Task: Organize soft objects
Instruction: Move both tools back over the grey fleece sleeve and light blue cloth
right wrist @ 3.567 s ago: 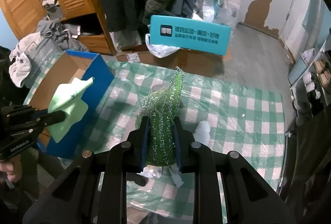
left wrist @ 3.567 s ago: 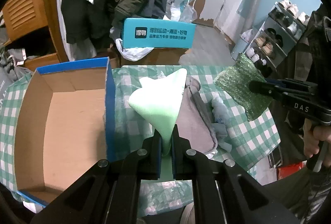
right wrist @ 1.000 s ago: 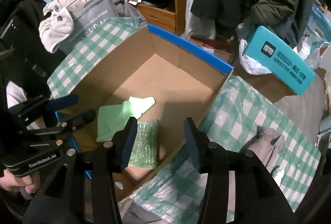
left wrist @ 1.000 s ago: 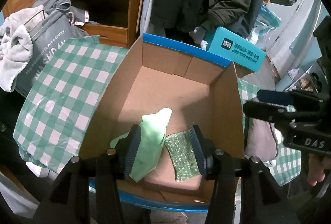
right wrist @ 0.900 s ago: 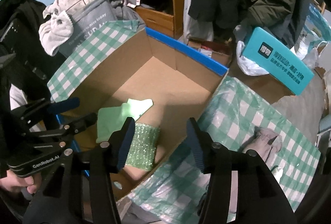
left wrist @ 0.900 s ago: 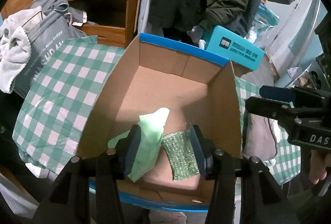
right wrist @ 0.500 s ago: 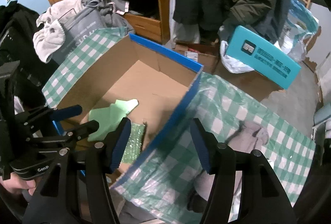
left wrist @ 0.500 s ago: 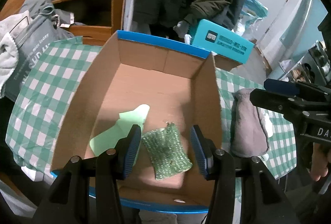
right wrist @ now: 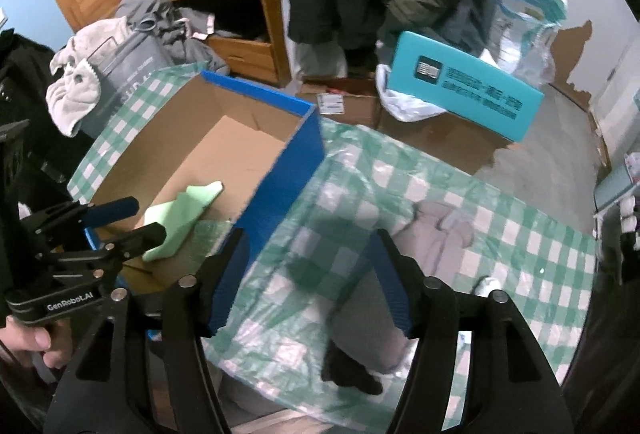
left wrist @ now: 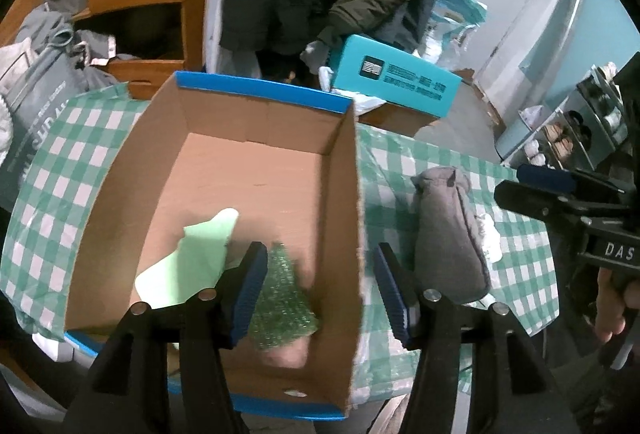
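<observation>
The left hand-held gripper (left wrist: 318, 286) is hanging over the near right corner of the cardboard box (left wrist: 340, 169), its jaws having just been opening, standing wide with nothing between them. Inside the box, the pale green cloth (left wrist: 192, 266) is lying flat with the sparkly green scrubber (left wrist: 282, 304) just beside it. The right hand-held gripper (right wrist: 306, 280) is hovering over the checked desk (right wrist: 500, 218) beside the box's blue wall, its jaws likewise just opening and gripping nothing. A grey cloth (left wrist: 448, 234) is lying on the desk, apart from the box.
</observation>
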Available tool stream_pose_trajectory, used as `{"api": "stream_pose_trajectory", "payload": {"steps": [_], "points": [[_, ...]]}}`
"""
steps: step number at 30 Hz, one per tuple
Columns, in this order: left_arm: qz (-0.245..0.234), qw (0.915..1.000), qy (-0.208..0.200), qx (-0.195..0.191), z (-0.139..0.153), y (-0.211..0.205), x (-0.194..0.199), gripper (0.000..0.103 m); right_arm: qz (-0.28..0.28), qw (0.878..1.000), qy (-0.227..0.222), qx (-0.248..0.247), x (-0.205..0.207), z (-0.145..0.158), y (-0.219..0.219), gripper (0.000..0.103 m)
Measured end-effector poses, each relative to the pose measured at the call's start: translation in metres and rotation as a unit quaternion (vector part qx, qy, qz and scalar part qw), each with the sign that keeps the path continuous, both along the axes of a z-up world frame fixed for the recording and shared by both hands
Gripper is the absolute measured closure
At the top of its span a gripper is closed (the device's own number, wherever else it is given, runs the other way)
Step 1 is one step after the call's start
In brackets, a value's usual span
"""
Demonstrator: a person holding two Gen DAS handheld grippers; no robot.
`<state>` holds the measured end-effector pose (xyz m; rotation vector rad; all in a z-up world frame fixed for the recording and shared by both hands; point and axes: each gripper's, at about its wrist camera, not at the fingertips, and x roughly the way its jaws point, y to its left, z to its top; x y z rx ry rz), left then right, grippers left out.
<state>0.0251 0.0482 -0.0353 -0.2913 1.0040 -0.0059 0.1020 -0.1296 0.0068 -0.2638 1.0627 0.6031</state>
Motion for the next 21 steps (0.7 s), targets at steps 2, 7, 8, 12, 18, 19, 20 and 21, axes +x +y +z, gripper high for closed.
{"api": "stream_pose_trajectory", "payload": {"steps": [2,7,8,12,18,19,20,21], "points": [[-0.007,1.0000,-0.002,0.003,0.002,-0.009,0.001,0.041,-0.009,1.000,-0.006,-0.001,0.001,0.002,-0.011,0.037],[-0.028,0.9996,-0.004,0.008,0.006,-0.030,0.007,0.038,-0.030,0.999,-0.015,-0.004,0.004,0.004,-0.037,0.037],[-0.030,0.9995,-0.005,0.007,0.006,-0.033,0.008,0.038,-0.035,0.999,-0.015,-0.005,0.005,0.004,-0.042,0.037],[-0.041,0.9991,-0.005,0.006,0.007,-0.048,0.015,0.037,-0.053,0.998,-0.017,-0.005,0.010,0.003,-0.066,0.037],[-0.062,0.9979,-0.001,0.017,0.005,-0.075,0.022,0.035,-0.086,0.996,-0.010,-0.003,0.019,-0.005,-0.099,0.037],[-0.066,0.9977,0.002,0.018,0.004,-0.079,0.024,0.035,-0.092,0.996,-0.008,-0.003,0.021,-0.007,-0.104,0.037],[-0.071,0.9973,0.006,0.017,0.003,-0.084,0.026,0.035,-0.097,0.995,-0.007,-0.005,0.022,-0.010,-0.110,0.037],[-0.077,0.9968,0.011,0.016,0.001,-0.089,0.029,0.034,-0.102,0.995,-0.005,-0.007,0.023,-0.011,-0.115,0.037]]}}
